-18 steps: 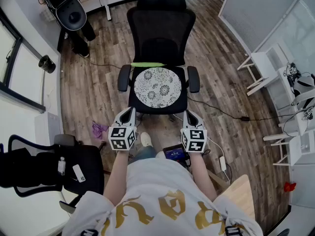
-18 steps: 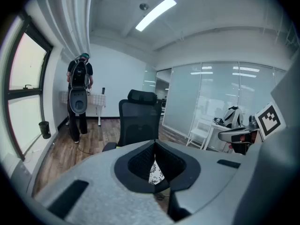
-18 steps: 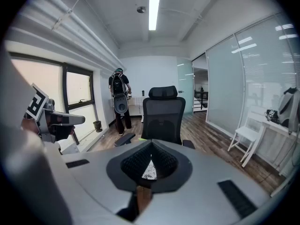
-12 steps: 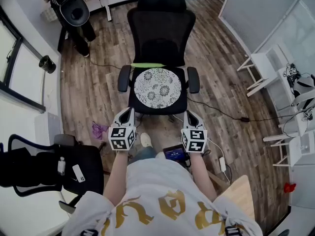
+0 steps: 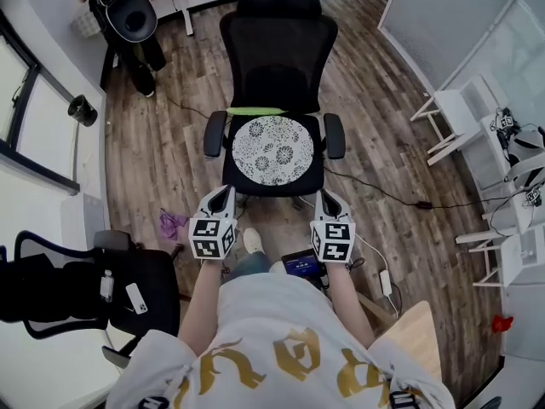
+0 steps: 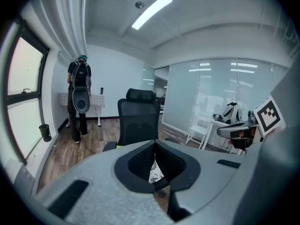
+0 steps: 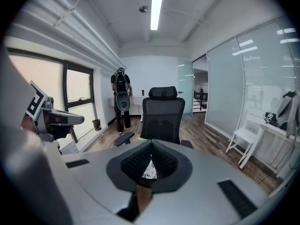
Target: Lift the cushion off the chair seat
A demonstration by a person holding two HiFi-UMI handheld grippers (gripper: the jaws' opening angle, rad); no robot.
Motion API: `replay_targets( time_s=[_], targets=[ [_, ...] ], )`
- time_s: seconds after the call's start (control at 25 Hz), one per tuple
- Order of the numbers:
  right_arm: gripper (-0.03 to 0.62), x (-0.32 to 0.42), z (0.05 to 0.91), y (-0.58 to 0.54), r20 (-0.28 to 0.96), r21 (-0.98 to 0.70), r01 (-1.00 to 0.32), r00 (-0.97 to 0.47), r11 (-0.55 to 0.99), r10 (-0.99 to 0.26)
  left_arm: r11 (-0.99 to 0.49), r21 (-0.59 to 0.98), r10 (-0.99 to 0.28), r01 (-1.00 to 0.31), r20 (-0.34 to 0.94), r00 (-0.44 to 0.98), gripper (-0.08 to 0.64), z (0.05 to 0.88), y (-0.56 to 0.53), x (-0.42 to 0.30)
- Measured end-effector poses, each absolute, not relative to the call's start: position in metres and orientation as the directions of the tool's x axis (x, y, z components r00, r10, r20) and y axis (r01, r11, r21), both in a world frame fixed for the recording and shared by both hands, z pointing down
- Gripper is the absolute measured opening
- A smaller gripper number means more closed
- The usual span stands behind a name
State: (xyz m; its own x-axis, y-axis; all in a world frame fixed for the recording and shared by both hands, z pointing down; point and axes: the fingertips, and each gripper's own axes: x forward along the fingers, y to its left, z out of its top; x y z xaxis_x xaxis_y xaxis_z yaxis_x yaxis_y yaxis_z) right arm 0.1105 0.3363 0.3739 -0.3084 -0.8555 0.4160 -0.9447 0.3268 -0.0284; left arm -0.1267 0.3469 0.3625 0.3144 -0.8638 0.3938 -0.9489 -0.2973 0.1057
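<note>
The left gripper (image 5: pixel 223 196) and right gripper (image 5: pixel 326 198) hang side by side, both with jaws pressed together and holding nothing, just short of the seat's front edge. Beyond them the round patterned cushion (image 5: pixel 274 150) lies flat on the seat of the black chair (image 5: pixel 279 66), untouched

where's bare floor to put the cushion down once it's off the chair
Widest bare patch: the brown wood-plank floor between the black mesh office chair and the window wall. Also clear between the chair and the white folding chair, beyond the thin black cable. Crowded in front of the seat: purple crumpled cloth, dark screen device, white power strip.
</note>
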Motion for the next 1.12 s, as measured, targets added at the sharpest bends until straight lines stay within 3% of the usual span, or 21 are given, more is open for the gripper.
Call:
replay_targets(
  time_s=[0.56, 1.12],
  targets=[
    [0.011, 0.103, 0.392, 0.333, 0.434, -0.064, -0.945, -0.315, 0.320, -0.844, -0.258, 0.140, -0.862, -0.956, 0.414, 0.293, 0.009, 0.379, 0.354, -0.145],
    [0.011, 0.121, 0.429, 0.254, 0.523, -0.115, -0.964, -0.265, 0.241, -0.810, -0.300, 0.181, -0.805, -0.937, 0.479, 0.351, 0.009, 0.416, 0.253, -0.132]
  ],
)
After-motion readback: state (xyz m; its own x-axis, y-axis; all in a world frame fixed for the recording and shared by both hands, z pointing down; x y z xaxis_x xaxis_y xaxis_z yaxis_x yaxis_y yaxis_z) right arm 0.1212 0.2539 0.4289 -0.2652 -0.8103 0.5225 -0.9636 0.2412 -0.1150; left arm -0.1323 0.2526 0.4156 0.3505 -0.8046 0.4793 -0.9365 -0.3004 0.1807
